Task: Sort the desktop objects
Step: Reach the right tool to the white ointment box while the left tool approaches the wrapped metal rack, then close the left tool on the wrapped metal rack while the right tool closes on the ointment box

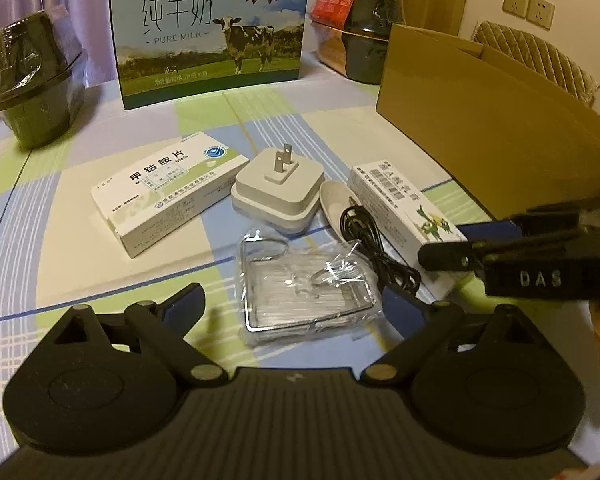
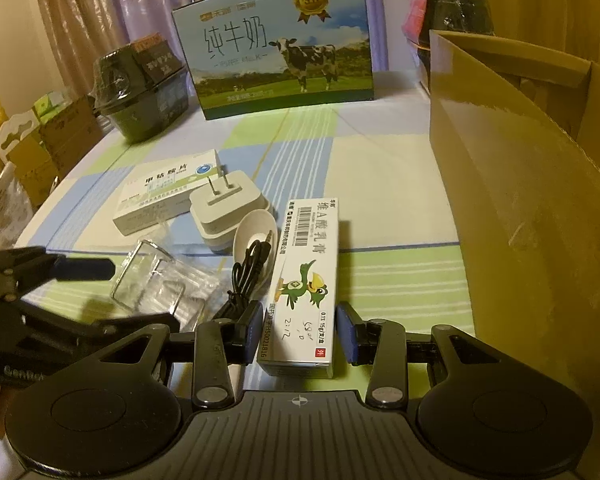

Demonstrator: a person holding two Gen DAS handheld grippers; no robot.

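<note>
On the checkered tablecloth lie a white-green medicine box (image 1: pixel 168 188), a white plug adapter (image 1: pixel 278 188) with its prongs up, a small white dish (image 1: pixel 334 200), a coiled black cable (image 1: pixel 368 240), a clear plastic-wrapped case (image 1: pixel 304 292) and an ointment box (image 2: pixel 304 272) with a green bird print. My left gripper (image 1: pixel 292 300) is open wide, one finger on each side of the clear case, not touching it. My right gripper (image 2: pixel 300 332) is open and straddles the near end of the ointment box, its pads close to the box's sides. The box rests on the table.
A tall open cardboard box (image 2: pixel 520 180) stands at the right. A pure milk carton (image 1: pixel 212 32) stands at the back, between dark wrapped bowls at the far left (image 1: pixel 32 80) and the far right (image 1: pixel 372 28). Cartons and bags (image 2: pixel 28 148) sit beyond the table's left edge.
</note>
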